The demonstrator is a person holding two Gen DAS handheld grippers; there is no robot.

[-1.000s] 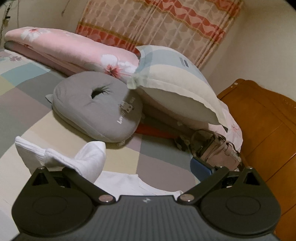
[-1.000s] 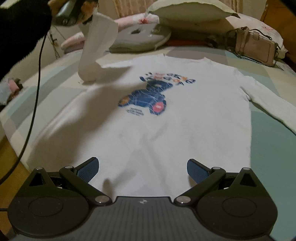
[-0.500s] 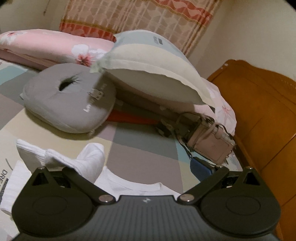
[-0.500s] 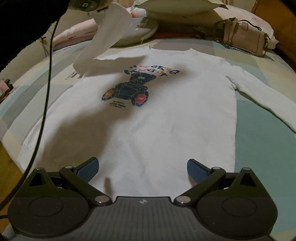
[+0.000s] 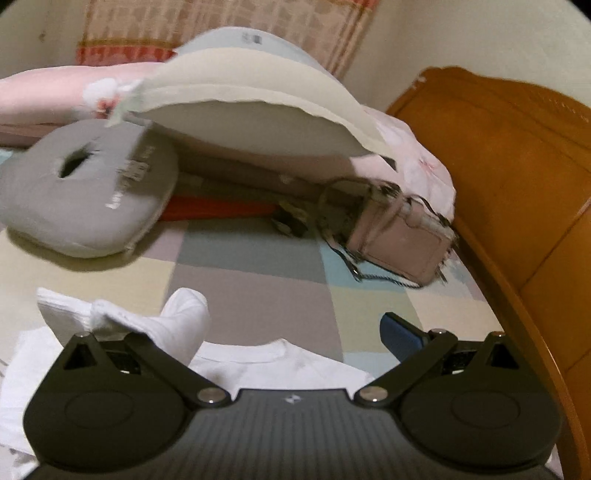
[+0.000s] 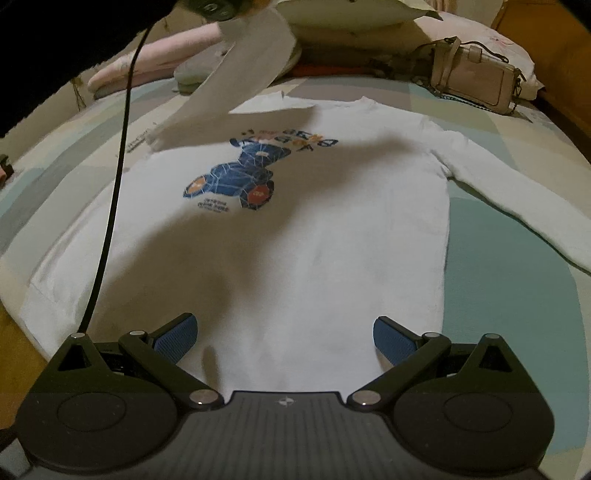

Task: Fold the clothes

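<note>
A white long-sleeved top [image 6: 314, 240] with a blue bear print lies flat, front up, on the patchwork bed sheet [image 6: 498, 295]. One sleeve [image 6: 243, 74] is lifted off the bed and hangs from my left gripper [image 6: 218, 5] at the top of the right wrist view. In the left wrist view the cuff [image 5: 147, 325] drapes over the left finger of that gripper [image 5: 288, 328], whose jaws stand wide apart above the collar [image 5: 258, 354]. The other sleeve [image 6: 517, 214] lies stretched out to the right. My right gripper [image 6: 284, 336] is open over the hem, holding nothing.
A grey ring cushion [image 5: 85, 192], a pale pillow [image 5: 240, 110] and a pink handbag [image 5: 399, 240] sit at the head of the bed. A wooden headboard [image 5: 517, 184] stands on the right. A black cable [image 6: 110, 203] hangs across the left side.
My left gripper has carried the lifted sleeve rightward, toward the top's middle, and its view swung toward the headboard. My right gripper moved slightly forward and stays open.
</note>
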